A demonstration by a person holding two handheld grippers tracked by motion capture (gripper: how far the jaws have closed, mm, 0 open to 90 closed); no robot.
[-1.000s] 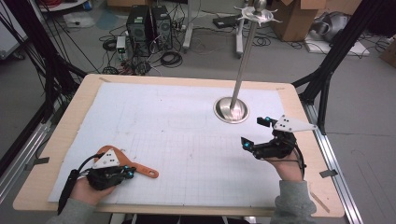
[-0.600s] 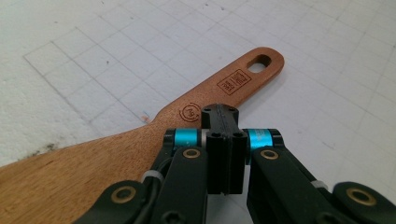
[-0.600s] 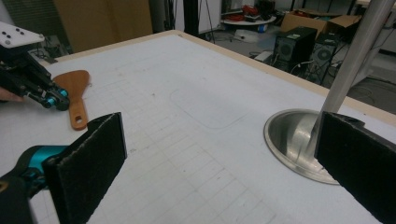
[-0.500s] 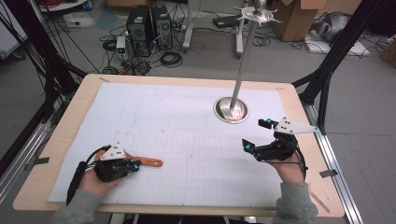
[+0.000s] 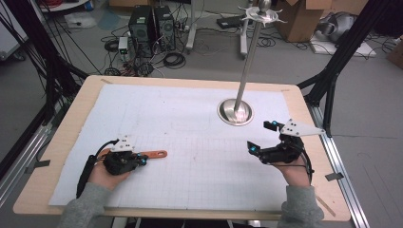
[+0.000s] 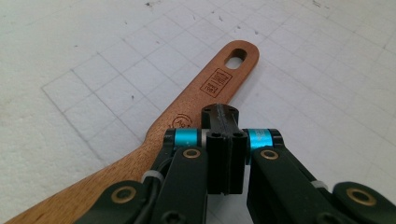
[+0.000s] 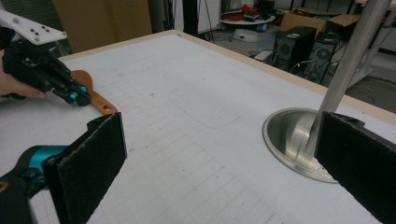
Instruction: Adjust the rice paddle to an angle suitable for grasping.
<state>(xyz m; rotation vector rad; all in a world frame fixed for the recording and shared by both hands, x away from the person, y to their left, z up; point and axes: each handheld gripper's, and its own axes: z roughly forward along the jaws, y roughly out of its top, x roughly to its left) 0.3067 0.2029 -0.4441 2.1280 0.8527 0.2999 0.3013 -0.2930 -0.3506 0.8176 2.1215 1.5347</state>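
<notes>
A wooden spoon [image 5: 153,154] lies flat on the white gridded mat [image 5: 190,118] at the front left, its holed handle end [image 6: 236,55] pointing right. My left gripper [image 5: 142,160] sits low over the handle, and in the left gripper view [image 6: 219,112] its jaws are pressed together with nothing seen between them. The spoon's bowl is hidden under the hand. My right gripper [image 5: 260,136] hovers at the front right, jaws spread wide and empty. In the right gripper view [image 7: 219,154] it faces the left gripper [image 7: 70,93] and the spoon [image 7: 100,103] across the mat.
A metal stand with a round base [image 5: 235,112] and a tall pole [image 5: 249,57] rises at the back right of the mat, close to my right gripper; its base [image 7: 289,135] is just beyond the right jaw. A wooden rim [image 5: 62,142] borders the table.
My left gripper and the spoon have shifted away from the front edge, and the handle has swung from slanting toward the front to lying level, pointing right. The right gripper has barely moved.
</notes>
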